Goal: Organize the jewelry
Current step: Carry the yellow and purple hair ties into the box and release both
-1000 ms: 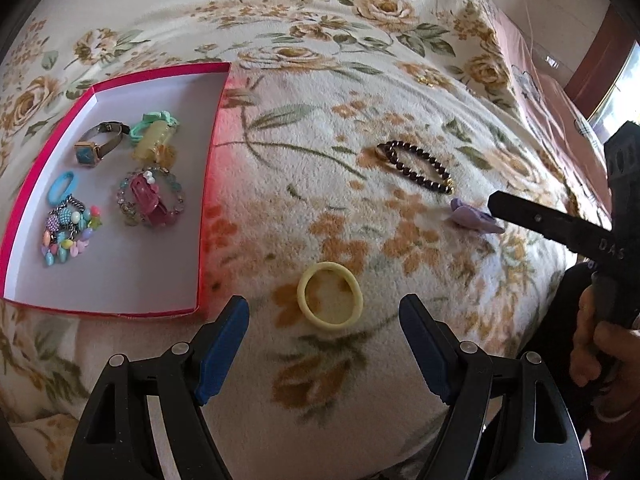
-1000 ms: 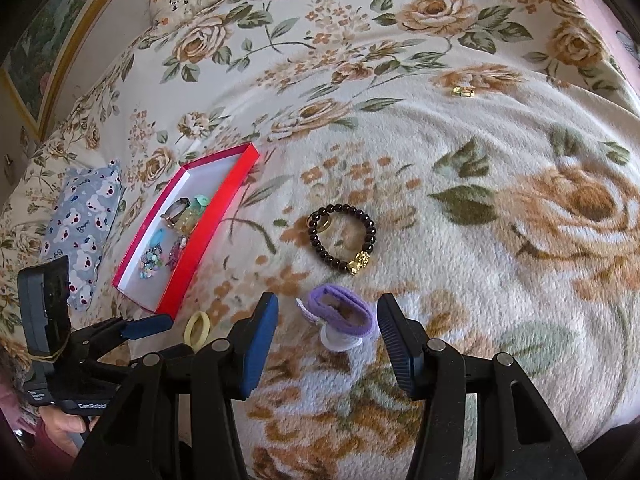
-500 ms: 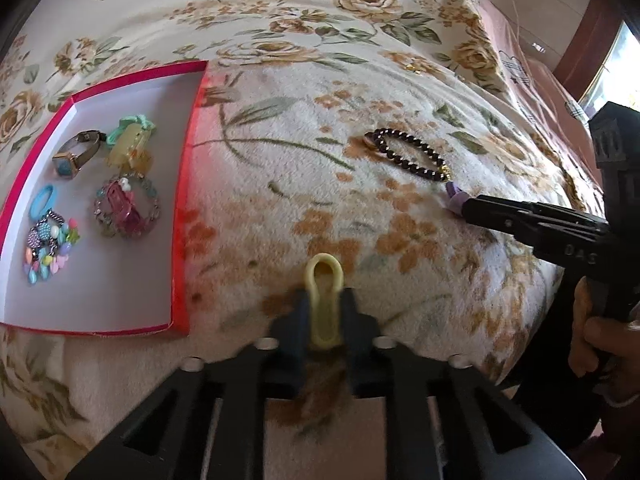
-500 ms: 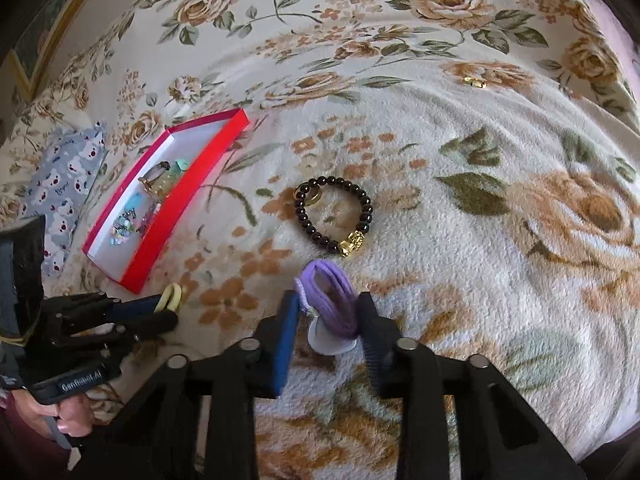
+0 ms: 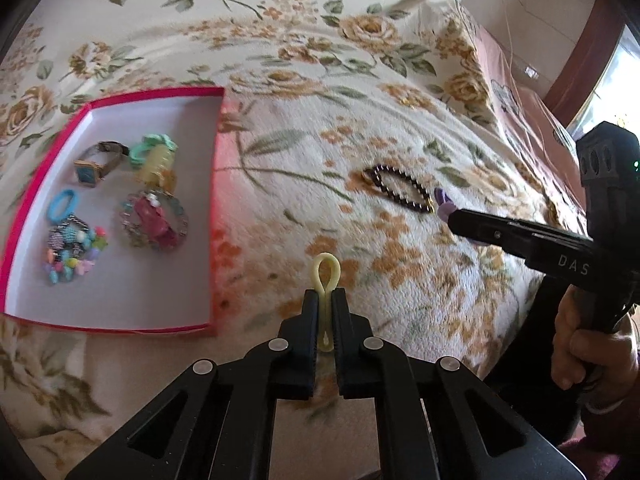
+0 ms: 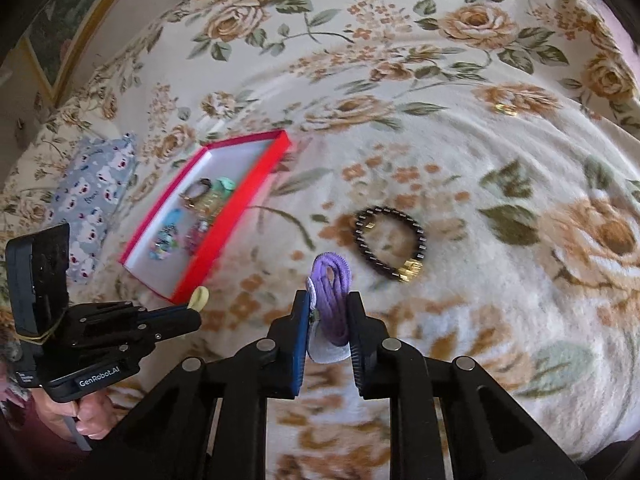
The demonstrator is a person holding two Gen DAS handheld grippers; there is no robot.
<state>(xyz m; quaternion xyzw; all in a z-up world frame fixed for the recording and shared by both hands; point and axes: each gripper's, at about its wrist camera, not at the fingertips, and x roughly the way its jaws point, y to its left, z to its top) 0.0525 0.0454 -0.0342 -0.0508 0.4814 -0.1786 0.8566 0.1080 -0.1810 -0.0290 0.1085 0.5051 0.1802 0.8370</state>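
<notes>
Two grippers, each loaded. Left gripper [image 5: 325, 300]: clamped tight on yellow hair tie [image 5: 326, 276], squeezed flat, loop protruding, just beside red tray [image 5: 214, 208]. Right gripper [image 6: 329, 312]: jaws closing on purple hair tie [image 6: 333, 296], pads pressing it. Black bead bracelet [image 6: 390, 242]: loose on floral blanket [image 6: 500, 320], near the purple tie. Tray contents: watch [image 5: 98, 162], assorted bands. Risk: elastic ties may spring from the pads during carry, or snag the plush blanket pile.
</notes>
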